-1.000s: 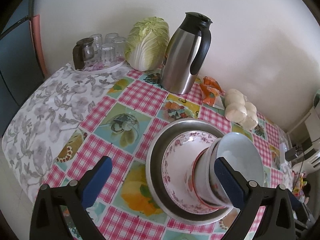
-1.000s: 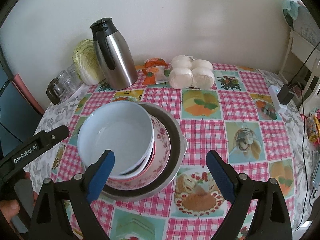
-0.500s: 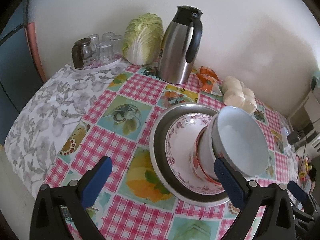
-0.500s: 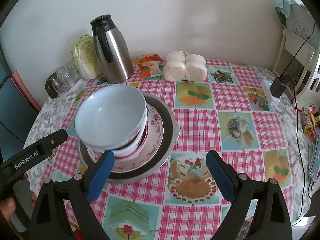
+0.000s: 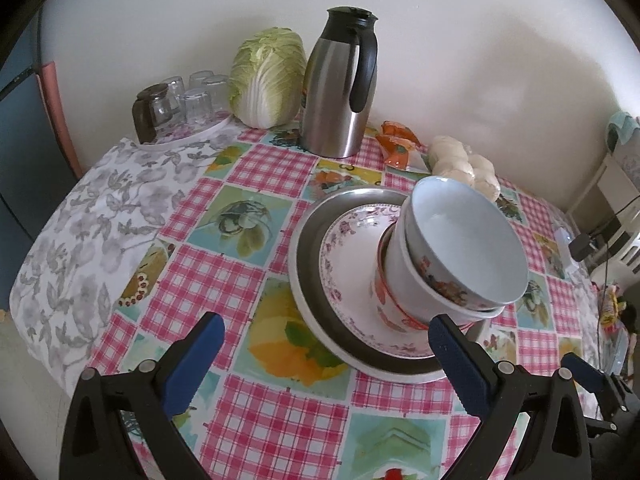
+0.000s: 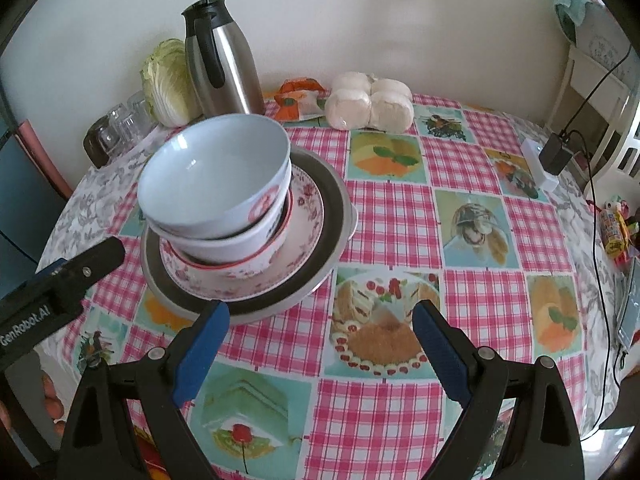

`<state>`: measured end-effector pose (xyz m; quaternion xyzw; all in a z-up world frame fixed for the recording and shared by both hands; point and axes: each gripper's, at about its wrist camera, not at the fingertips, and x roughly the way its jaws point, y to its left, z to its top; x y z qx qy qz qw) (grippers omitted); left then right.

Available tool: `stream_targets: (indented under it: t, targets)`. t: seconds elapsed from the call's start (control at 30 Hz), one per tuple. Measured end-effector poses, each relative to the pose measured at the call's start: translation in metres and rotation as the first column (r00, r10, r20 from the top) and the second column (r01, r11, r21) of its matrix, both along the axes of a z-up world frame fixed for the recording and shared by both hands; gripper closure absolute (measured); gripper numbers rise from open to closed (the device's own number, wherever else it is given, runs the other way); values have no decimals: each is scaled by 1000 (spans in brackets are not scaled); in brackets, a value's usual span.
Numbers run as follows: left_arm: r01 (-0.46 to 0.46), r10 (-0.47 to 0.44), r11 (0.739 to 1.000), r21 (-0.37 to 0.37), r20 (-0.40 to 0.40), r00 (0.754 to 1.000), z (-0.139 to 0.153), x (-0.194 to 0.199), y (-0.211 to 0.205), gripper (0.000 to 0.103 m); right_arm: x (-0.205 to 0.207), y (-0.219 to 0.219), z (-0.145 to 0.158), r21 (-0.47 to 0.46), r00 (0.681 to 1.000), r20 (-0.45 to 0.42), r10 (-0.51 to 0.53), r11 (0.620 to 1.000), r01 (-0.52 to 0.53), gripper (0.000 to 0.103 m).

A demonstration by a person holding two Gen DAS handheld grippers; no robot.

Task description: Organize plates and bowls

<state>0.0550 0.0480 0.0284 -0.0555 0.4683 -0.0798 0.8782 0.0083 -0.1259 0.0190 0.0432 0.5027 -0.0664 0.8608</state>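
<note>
A stack stands mid-table: a steel plate [image 5: 304, 264], a floral plate [image 5: 352, 248] on it, and nested bowls, topped by a pale blue bowl [image 5: 468, 248]. The stack also shows in the right wrist view: steel plate [image 6: 332, 216], floral plate [image 6: 306, 204], top bowl [image 6: 216, 172]. My left gripper [image 5: 324, 360] is open and empty, pulled back in front of the stack. My right gripper [image 6: 320, 344] is open and empty, in front and to the right of the stack. The left gripper's finger [image 6: 80, 268] shows at the left.
At the back stand a steel thermos [image 5: 340, 88], a cabbage [image 5: 268, 76], a tray of glasses [image 5: 180, 100], a snack packet [image 5: 396, 144] and white buns [image 6: 368, 104]. A charger and cable [image 6: 556, 156] lie at the right edge.
Both grippers have drawn back and up from the stack; the stack looks smaller and farther. The bowls and plates stay in place. Both grippers remain open.
</note>
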Motion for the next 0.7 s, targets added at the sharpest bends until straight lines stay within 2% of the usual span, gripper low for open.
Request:
stream_targets:
  t: [0.27, 0.53, 0.7]
  targets:
    - [7, -7, 1000, 2, 9, 1000, -1, 0, 2, 0, -6, 0, -7, -17, 1000, -26, -6, 1000, 5, 10]
    - [3, -2, 1000, 19, -35, 999, -14, 6, 8, 0, -5, -1, -12, -29, 999, -44, -7, 1000, 6, 10]
    - [2, -1, 997, 71, -16, 1000, -17, 11, 15, 0, -5, -2, -14, -38, 999, -50, -19, 999, 18, 10]
